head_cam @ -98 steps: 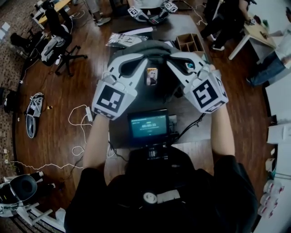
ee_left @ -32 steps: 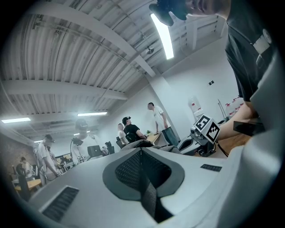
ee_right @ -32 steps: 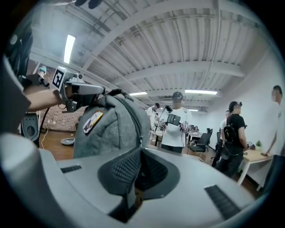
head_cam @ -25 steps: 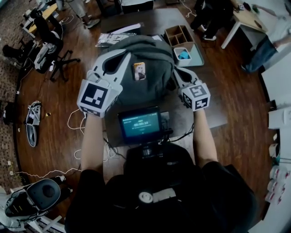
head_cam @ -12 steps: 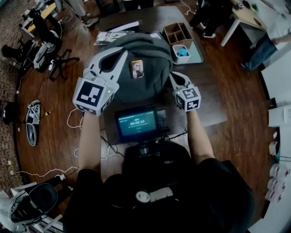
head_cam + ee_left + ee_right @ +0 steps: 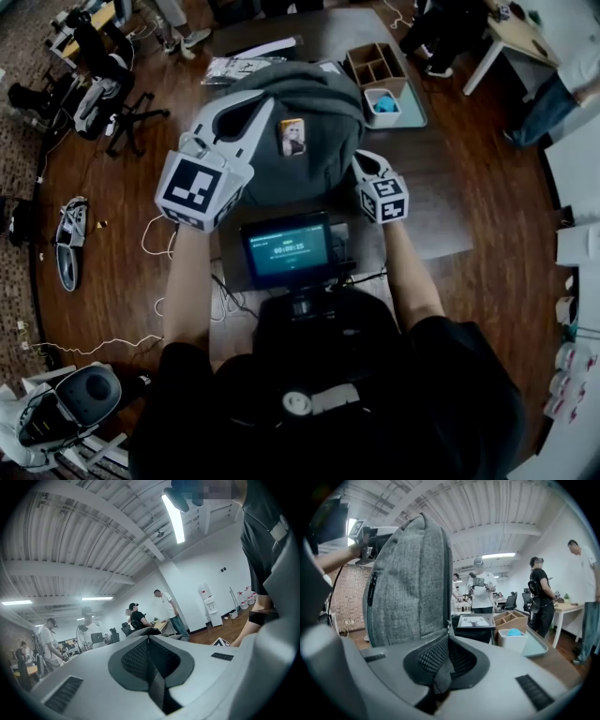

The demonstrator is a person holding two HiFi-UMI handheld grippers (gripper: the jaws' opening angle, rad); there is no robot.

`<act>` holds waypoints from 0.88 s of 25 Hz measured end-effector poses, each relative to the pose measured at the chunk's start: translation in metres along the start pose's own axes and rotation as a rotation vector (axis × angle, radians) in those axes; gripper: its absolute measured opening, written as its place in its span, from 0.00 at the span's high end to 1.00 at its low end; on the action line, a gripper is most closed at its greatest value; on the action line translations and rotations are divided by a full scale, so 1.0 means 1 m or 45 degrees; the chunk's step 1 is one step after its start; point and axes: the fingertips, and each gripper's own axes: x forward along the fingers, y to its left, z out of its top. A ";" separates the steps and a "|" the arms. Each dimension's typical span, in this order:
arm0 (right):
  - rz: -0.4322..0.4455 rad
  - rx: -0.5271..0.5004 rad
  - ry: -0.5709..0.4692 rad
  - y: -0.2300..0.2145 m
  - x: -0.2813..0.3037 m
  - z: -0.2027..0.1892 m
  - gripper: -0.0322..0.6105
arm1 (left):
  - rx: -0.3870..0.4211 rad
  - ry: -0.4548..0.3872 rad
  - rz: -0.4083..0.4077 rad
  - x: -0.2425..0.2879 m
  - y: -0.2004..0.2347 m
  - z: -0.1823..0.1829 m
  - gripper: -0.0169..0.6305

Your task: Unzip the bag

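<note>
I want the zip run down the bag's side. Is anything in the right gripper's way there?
Nothing visible. The right gripper is shut on the zip at the side of the bag; the white tub stands apart, further right.

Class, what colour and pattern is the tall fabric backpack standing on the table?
The backpack is plain heathered grey with a woven fleck, clearest in the right gripper view.

Both bare forearms reach forward; the left forearm carries the left gripper higher and level, its jaws pinched together on a dark strap; the right forearm holds the right gripper lower, tipped slightly downward, its jaws nipped on a grey tab.
</note>
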 end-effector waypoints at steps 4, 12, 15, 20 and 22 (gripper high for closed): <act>0.021 0.029 0.011 -0.005 -0.003 0.002 0.89 | 0.008 0.001 0.011 0.001 0.001 -0.001 0.96; 0.106 -0.051 -0.373 -0.011 -0.080 0.140 0.75 | 0.030 0.006 0.027 0.002 -0.001 -0.005 0.96; 0.237 -0.304 -0.475 0.045 -0.102 0.224 0.73 | 0.035 0.010 0.035 0.002 0.005 -0.003 0.96; 0.349 -0.872 -0.247 0.122 -0.073 0.252 0.59 | 0.042 0.020 0.028 0.001 0.003 -0.004 0.96; 0.324 -1.059 -0.149 0.130 -0.052 0.242 0.59 | 0.045 0.025 0.026 0.002 0.001 -0.004 0.96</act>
